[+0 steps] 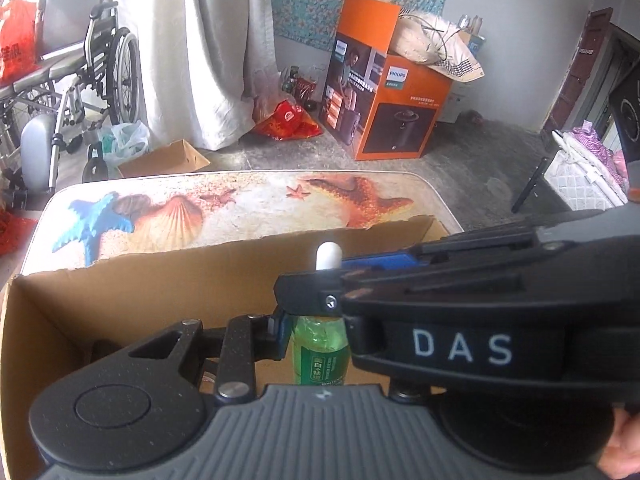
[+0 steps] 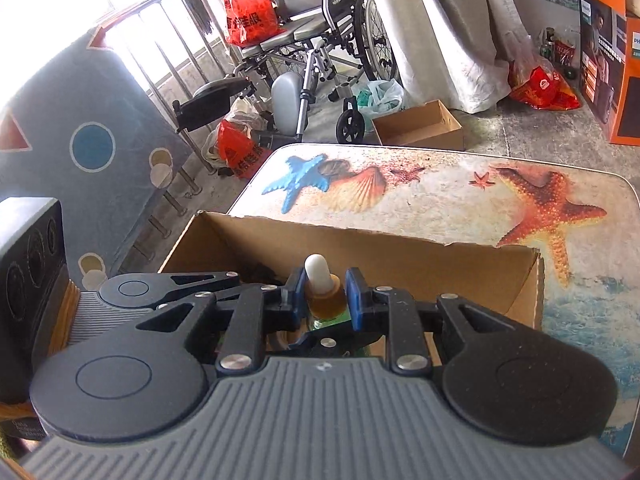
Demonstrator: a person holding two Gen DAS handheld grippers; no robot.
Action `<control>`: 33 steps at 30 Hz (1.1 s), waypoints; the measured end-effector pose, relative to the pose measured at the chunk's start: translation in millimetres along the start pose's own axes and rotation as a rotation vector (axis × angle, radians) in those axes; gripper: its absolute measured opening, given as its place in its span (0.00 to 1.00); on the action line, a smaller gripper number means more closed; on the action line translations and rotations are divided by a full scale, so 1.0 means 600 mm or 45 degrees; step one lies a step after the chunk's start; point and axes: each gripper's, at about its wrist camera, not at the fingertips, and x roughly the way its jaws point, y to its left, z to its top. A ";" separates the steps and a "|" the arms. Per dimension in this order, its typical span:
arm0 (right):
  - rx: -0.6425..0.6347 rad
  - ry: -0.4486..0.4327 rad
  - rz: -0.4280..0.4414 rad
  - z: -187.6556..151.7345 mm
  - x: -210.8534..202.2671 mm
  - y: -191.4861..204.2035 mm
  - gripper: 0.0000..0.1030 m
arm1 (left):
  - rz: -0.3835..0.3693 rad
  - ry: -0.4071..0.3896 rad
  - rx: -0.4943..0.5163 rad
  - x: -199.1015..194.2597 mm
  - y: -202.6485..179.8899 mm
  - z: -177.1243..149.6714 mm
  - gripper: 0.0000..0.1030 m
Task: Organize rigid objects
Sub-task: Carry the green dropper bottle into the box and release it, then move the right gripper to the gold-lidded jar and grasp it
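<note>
In the left wrist view, the left gripper (image 1: 316,332) has its jaws clamped on a green bottle (image 1: 319,354) above the open cardboard box (image 1: 140,280), which stands on a table (image 1: 248,204) printed with starfish; the right gripper crosses in front. In the right wrist view, the right gripper (image 2: 325,296) is closed around a small amber dropper bottle (image 2: 323,294) with a white rubber bulb, over the same box
</note>
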 end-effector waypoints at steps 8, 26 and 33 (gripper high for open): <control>0.031 0.075 -0.001 0.004 0.086 -0.032 0.20 | 0.043 0.104 -0.019 0.049 0.021 0.009 0.34; 0.079 -0.072 0.016 -0.022 -0.060 0.015 0.33 | -0.036 -0.059 -0.060 -0.127 -0.004 -0.021 0.83; 0.088 -0.293 0.144 -0.129 -0.233 0.082 0.46 | -0.082 -0.169 0.024 -0.277 -0.011 -0.124 0.97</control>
